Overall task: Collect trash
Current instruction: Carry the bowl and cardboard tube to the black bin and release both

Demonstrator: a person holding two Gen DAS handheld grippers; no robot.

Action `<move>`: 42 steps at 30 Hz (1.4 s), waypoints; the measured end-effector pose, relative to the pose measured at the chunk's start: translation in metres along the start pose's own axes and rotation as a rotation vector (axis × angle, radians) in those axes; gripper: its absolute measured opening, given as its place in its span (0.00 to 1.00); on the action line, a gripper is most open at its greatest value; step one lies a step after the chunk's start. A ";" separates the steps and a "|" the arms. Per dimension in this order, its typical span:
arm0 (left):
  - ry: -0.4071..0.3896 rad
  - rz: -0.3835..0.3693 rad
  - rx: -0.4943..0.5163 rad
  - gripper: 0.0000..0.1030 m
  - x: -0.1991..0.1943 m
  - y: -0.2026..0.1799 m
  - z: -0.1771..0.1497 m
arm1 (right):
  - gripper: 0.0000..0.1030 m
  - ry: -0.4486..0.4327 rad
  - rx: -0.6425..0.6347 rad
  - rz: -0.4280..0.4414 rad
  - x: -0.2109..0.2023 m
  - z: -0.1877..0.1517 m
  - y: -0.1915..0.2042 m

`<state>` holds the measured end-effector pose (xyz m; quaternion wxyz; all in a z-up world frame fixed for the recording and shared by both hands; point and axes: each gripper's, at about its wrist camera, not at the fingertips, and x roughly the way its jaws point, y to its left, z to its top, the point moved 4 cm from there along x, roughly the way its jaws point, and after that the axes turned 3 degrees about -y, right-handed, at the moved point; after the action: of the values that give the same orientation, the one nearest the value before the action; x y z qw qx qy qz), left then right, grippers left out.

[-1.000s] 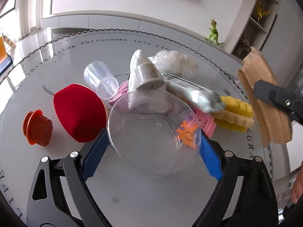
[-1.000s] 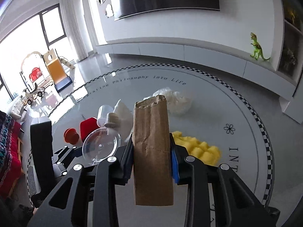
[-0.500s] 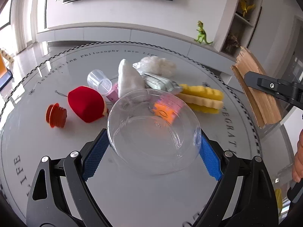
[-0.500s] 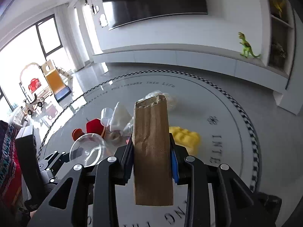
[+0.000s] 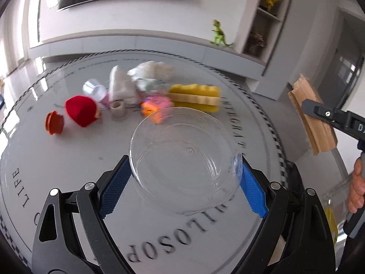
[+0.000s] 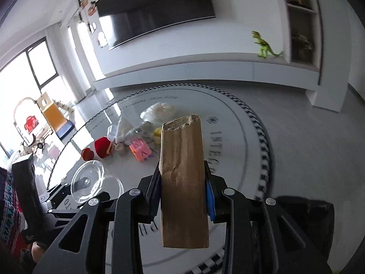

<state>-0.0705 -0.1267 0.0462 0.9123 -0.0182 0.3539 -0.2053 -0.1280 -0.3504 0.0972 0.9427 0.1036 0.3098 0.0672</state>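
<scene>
My left gripper is shut on a clear plastic lid and holds it above the round glass table; the lid also shows in the right wrist view. My right gripper is shut on a brown cardboard piece, held upright near the table's right edge; it shows at the right of the left wrist view. A litter pile lies farther back: a red cap, an orange lid, a clear cup, a yellow sponge, white wrappers and pink paper.
A small beige cup stands by the pile. A crumpled plastic bag lies at the back. A dark bin sits below the table's right edge. A green toy dinosaur stands on the wall ledge.
Both grippers have pulled back from the litter pile toward the table's near edge, each with its item still held. The pile now looks smaller and farther away.
</scene>
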 end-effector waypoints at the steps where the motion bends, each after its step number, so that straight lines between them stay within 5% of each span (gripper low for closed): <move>1: -0.002 -0.014 0.016 0.84 -0.002 -0.009 0.000 | 0.33 -0.006 0.011 -0.010 -0.006 -0.003 -0.006; 14: 0.051 -0.212 0.239 0.85 -0.004 -0.141 -0.031 | 0.33 -0.061 0.153 -0.157 -0.082 -0.058 -0.086; 24: 0.183 -0.366 0.368 0.85 0.017 -0.231 -0.077 | 0.33 -0.059 0.240 -0.338 -0.132 -0.112 -0.157; 37: 0.338 -0.436 0.535 0.85 0.063 -0.309 -0.124 | 0.33 0.031 0.459 -0.427 -0.127 -0.178 -0.239; 42: 0.404 -0.454 0.554 0.94 0.081 -0.326 -0.133 | 0.60 0.030 0.542 -0.454 -0.131 -0.186 -0.260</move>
<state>-0.2212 -0.4418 -0.0468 0.7263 0.1911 0.4445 -0.4883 -0.3273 -0.5989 -0.0363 0.8673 0.2775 0.3453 -0.2270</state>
